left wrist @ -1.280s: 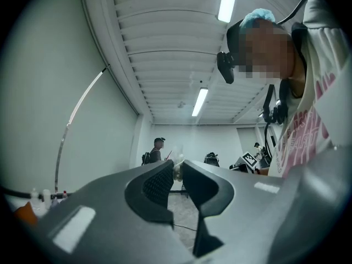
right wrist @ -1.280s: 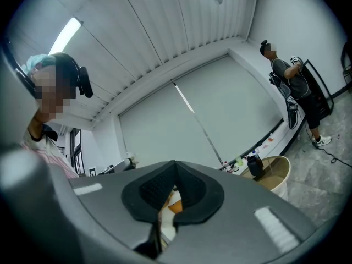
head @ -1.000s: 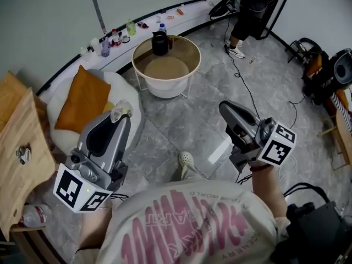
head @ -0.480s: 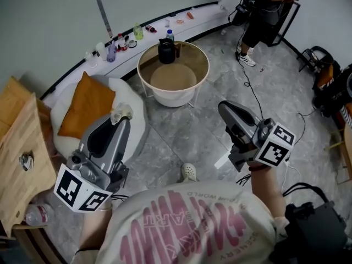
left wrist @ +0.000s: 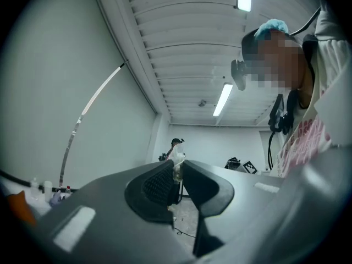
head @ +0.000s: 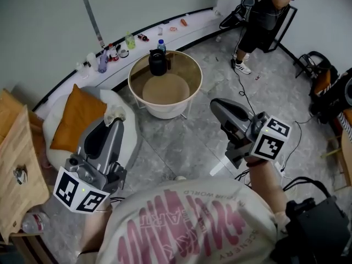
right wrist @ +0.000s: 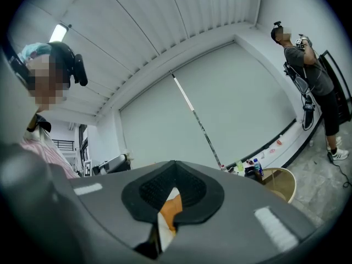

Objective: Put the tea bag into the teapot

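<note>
Jaws of the left gripper [head: 117, 120] pinch the tea bag [head: 114, 113] at their tips; right gripper [head: 215, 104] closed.

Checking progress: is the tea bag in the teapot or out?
Out: the left gripper is shut on the tea bag, apart from the teapot on the table.

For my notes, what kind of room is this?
Probably a studio staged as a lounge: a round table with a teapot, a white beanbag with an orange cushion, and another person amid cables on the floor.
</note>
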`<action>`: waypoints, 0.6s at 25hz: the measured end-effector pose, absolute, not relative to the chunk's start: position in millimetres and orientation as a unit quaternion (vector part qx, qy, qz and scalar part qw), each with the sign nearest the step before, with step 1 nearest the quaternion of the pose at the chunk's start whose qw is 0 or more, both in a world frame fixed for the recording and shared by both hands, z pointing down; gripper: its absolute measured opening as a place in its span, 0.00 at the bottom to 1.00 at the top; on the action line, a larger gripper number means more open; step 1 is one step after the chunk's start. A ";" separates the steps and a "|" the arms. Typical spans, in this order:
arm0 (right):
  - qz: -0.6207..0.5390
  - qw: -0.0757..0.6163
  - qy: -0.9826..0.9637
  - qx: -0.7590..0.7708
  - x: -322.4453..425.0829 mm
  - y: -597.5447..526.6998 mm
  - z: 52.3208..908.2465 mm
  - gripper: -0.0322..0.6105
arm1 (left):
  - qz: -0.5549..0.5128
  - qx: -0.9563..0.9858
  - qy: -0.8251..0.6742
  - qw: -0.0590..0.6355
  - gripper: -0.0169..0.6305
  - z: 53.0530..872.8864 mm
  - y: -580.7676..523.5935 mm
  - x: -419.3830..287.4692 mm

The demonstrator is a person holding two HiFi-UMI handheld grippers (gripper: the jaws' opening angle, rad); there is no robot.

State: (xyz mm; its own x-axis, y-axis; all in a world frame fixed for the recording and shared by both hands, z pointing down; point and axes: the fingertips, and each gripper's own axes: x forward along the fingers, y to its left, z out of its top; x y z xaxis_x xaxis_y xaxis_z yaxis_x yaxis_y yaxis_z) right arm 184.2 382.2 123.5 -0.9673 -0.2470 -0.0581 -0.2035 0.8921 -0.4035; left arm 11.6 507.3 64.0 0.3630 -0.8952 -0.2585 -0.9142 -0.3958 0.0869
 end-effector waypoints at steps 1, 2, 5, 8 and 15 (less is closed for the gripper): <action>-0.205 0.054 0.971 -0.114 185.3 375.1 124.2 0.06 | 0.136 -0.824 0.549 0.031 0.13 64.0 502.3 13.4; -0.210 0.056 0.970 -0.112 185.5 368.2 125.0 0.06 | 0.136 -0.823 0.551 0.028 0.13 64.1 498.2 14.7; -0.226 0.067 0.967 -0.101 180.9 348.7 128.2 0.06 | 0.128 -0.816 0.563 0.025 0.13 64.5 487.4 13.3; -0.232 0.070 0.966 -0.086 174.7 329.5 131.8 0.06 | 0.125 -0.808 0.574 0.029 0.13 64.6 470.9 10.7; -0.227 0.064 0.970 -0.068 169.1 288.9 128.8 0.06 | 0.128 -0.794 0.593 0.028 0.13 65.8 438.9 9.4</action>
